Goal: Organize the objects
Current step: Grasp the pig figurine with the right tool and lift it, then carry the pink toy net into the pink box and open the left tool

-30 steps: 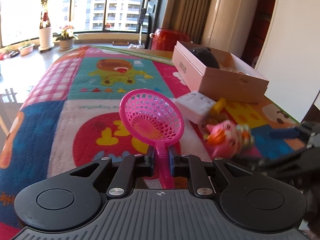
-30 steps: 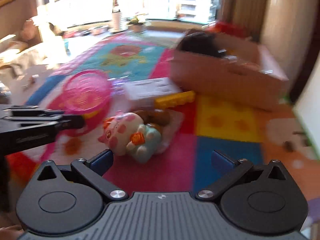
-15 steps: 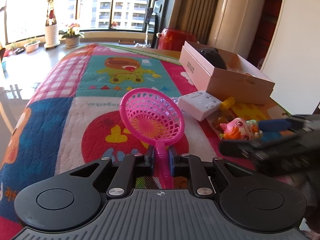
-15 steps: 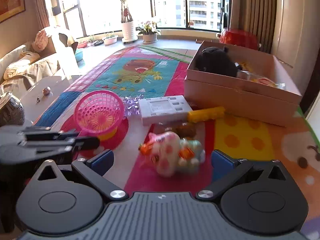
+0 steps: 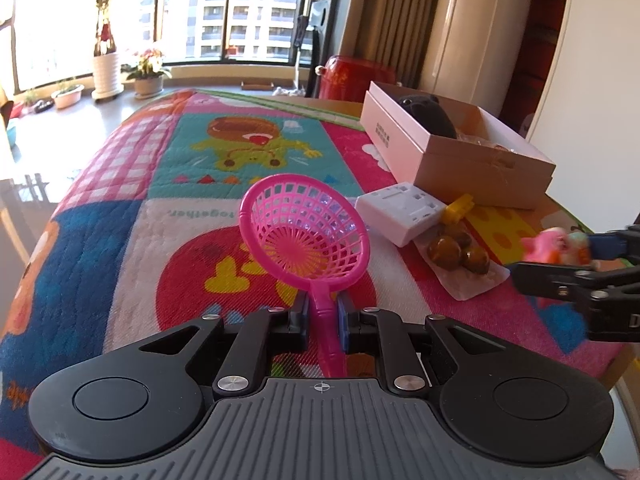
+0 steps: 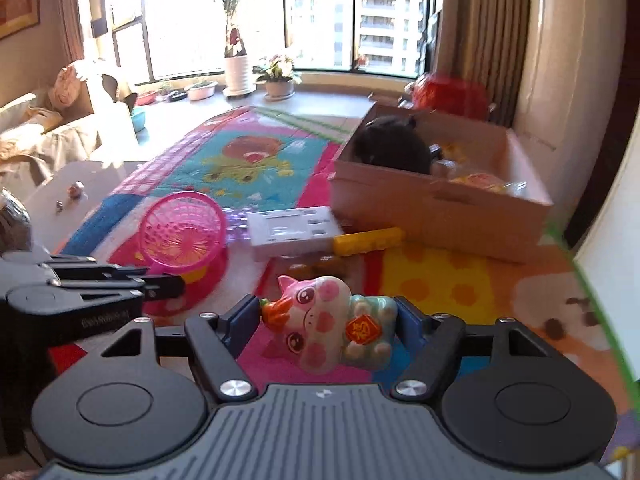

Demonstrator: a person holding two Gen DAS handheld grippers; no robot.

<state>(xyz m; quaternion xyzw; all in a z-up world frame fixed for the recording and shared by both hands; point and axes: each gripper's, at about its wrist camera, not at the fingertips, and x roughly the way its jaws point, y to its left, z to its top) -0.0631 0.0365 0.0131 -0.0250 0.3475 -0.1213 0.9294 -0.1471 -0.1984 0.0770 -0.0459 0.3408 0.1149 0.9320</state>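
My left gripper is shut on the handle of a pink plastic strainer, held above the colourful mat; the strainer also shows in the right wrist view. My right gripper is shut on a pink-and-white pig figurine, lifted off the mat. The pig and right gripper show at the right edge of the left wrist view. An open cardboard box holding a black plush stands behind.
On the mat lie a white flat box, a yellow block and a packet of brown balls. A red pot stands behind the cardboard box. The mat's edge is near right. A sofa stands left.
My right gripper has closed on the pig figurine and lifted it off the mat. My left gripper still holds the strainer, raised slightly.
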